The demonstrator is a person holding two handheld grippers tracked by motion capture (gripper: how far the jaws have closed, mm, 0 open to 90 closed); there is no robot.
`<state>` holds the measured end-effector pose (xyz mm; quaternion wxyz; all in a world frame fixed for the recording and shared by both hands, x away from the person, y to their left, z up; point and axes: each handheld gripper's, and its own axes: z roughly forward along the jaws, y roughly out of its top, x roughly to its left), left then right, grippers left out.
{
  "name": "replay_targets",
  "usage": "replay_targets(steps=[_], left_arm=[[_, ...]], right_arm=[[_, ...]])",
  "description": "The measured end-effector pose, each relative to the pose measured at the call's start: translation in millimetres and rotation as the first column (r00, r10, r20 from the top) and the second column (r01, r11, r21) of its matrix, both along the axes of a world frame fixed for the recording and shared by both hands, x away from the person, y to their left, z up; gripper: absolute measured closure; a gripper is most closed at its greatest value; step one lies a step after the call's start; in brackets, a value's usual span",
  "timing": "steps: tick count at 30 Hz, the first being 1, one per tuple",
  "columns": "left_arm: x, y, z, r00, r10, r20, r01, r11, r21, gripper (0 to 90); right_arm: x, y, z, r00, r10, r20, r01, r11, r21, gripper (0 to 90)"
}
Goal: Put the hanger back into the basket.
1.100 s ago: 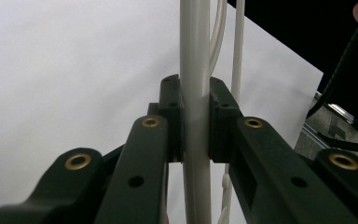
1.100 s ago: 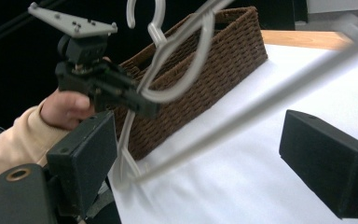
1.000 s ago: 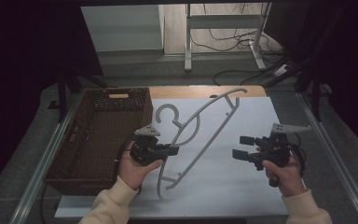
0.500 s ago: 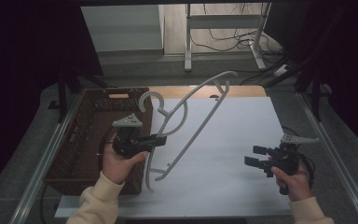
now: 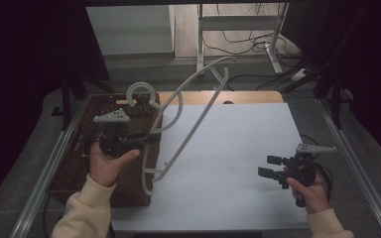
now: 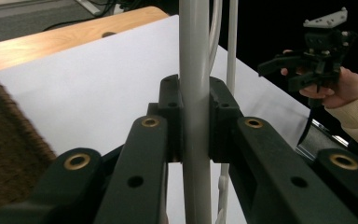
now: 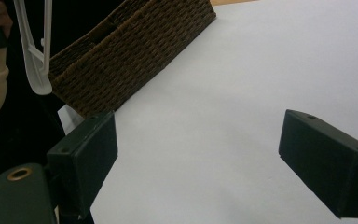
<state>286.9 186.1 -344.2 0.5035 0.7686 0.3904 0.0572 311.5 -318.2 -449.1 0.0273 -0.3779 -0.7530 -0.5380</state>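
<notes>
**Left claw has the hanger up off the table**

Left gripper (image 5: pixel 151 137) is clamped tight on the pale grey plastic clothes hanger (image 5: pixel 193 116), and in the left gripper view you can see it plainly: the two black jaws pressed against either side of one round grey bar (image 6: pixel 195 116), the bar running straight up between them. The hanger is off the white table surface (image 5: pixel 238 148), tilted, its hook (image 5: pixel 140 93) curling just above and behind the claw, its long arm stretching up and away toward the far edge. Its lower corner (image 5: pixel 151 178) hangs below the claw, over the near rim of the dark brown woven wicker basket (image 5: pixel 74 168). That basket lies under and to the outer side of the left claw, by the table's left edge.

Over to the right gripper (image 5: pixel 267 167), well apart from the hanger, low over the bare white sheet. Its jaws stand wide apart with nothing between them; the right gripper view shows only white surface (image 7: pixel 205 116) in the gap. Beyond its left jaw, that view catches the basket's woven wall (image 7: pixel 135 51) and the hanger's rounded end (image 7: pixel 39 79) dangling beside it. From the left gripper view, the right hand (image 6: pixel 340 88) shows off to the side, gripping its tool.
</notes>
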Motion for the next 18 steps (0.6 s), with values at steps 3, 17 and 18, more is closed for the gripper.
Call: replay_targets(steps=[3, 17, 18], left_arm=[[3.2, 10.1, 3.4, 0.9999, 0.014, 0.001, -0.014, 0.9998, 0.012, 79.0], [13.6, 67.1, 11.0, 0.995, 0.1, 0.001, -0.1, 0.9949, 0.005, 79.0], [14.3, 71.4, 12.2, 0.9942, 0.107, 0.002, -0.107, 0.9942, 0.004, 79.0]], right_arm=[[0.2, 0.1, -0.2, 1.0, 0.0, 0.002, 0.0, 1.0, -0.001, 11.9], [0.2, 0.8, -0.3, 1.0, 0.005, -0.004, -0.005, 1.0, 0.002, 11.9], [0.4, 1.0, -0.5, 1.0, 0.005, -0.003, -0.005, 1.0, 0.001, 11.9]])
